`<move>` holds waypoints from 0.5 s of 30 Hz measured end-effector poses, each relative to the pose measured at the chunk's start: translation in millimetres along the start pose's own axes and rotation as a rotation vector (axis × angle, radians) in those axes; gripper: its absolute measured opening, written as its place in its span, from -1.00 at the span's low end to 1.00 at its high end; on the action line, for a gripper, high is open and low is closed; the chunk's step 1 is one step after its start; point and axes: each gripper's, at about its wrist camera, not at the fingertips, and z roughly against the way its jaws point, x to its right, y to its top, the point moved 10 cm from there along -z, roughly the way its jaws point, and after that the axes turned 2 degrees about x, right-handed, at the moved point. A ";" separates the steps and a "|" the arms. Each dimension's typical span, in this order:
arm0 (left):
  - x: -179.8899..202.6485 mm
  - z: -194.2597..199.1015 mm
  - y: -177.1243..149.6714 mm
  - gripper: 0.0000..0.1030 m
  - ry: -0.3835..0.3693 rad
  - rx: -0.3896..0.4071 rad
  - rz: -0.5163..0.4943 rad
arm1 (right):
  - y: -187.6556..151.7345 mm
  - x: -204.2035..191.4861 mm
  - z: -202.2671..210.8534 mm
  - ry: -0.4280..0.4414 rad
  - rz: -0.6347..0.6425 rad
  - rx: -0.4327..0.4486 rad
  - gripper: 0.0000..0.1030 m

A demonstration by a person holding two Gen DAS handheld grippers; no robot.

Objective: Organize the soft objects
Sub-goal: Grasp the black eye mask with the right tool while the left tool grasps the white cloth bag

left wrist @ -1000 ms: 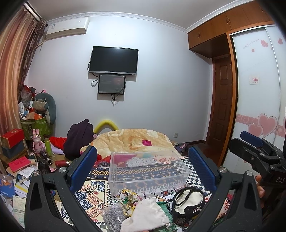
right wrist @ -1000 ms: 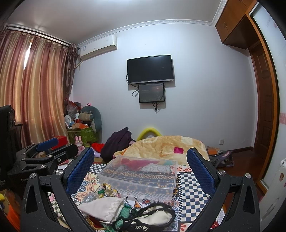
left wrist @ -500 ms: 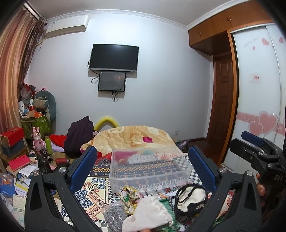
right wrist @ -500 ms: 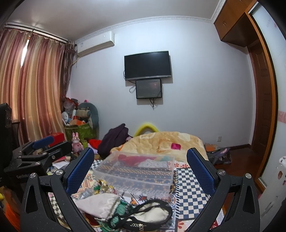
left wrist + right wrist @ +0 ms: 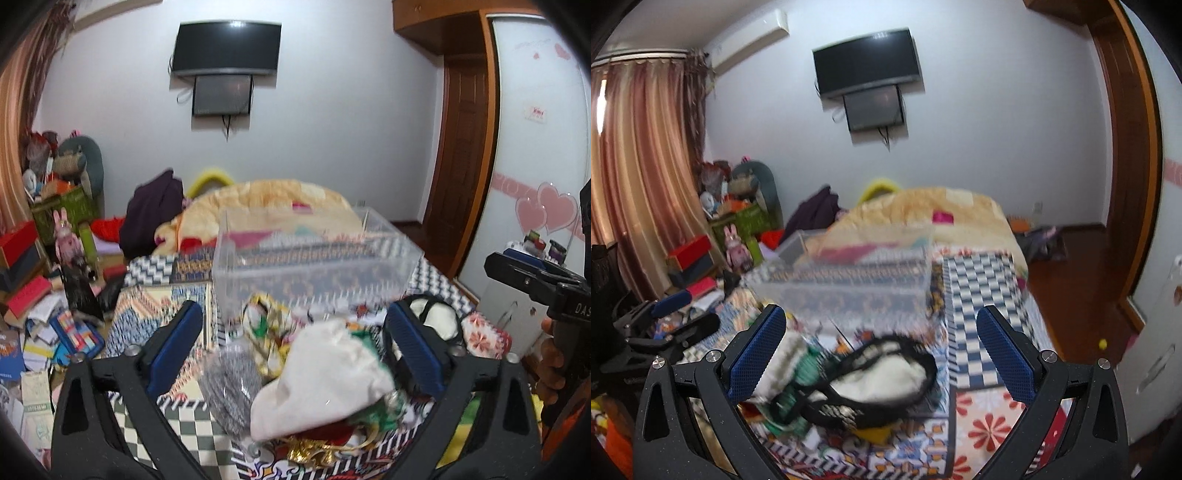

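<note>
A pile of soft things lies on the patterned bed cover in front of a clear plastic box [image 5: 314,266]. In the left wrist view my left gripper [image 5: 295,347] is open over a white cloth pouch [image 5: 325,384], with a grey mesh bag [image 5: 229,384] to its left and a floral cloth [image 5: 266,325] behind. In the right wrist view my right gripper [image 5: 881,350] is open over a black-and-cream cap [image 5: 882,376], beside green and white cloths [image 5: 798,362]. The clear box [image 5: 849,280] stands behind them. Neither gripper holds anything.
A yellow quilt [image 5: 266,199] and a dark garment [image 5: 155,214] lie at the bed's far end. Boxes, books and toys [image 5: 44,258] crowd the floor on the left. A wardrobe [image 5: 535,147] and wooden door [image 5: 461,147] stand on the right.
Both grippers have tilted down and moved forward toward the pile, which now appears larger and closer. Both stay open and empty.
</note>
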 end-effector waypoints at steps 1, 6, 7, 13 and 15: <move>0.4 -2.9 -4.8 0.73 -0.008 -0.019 0.003 | -7.8 3.3 -3.0 -0.008 0.002 -0.023 1.00; -5.8 -16.9 -31.5 0.53 -0.040 -0.103 0.032 | -36.0 10.4 -10.1 -0.020 0.011 -0.108 0.83; -6.5 -19.3 -35.2 0.50 -0.041 -0.113 0.036 | -38.4 9.6 -12.0 -0.019 0.015 -0.121 0.78; -3.8 -26.9 -48.3 0.13 -0.080 -0.163 0.043 | -56.0 9.2 -21.9 0.010 0.025 -0.177 0.39; 0.3 -26.9 -49.2 -0.05 -0.093 -0.165 0.032 | -58.8 11.9 -25.6 0.017 0.013 -0.195 0.24</move>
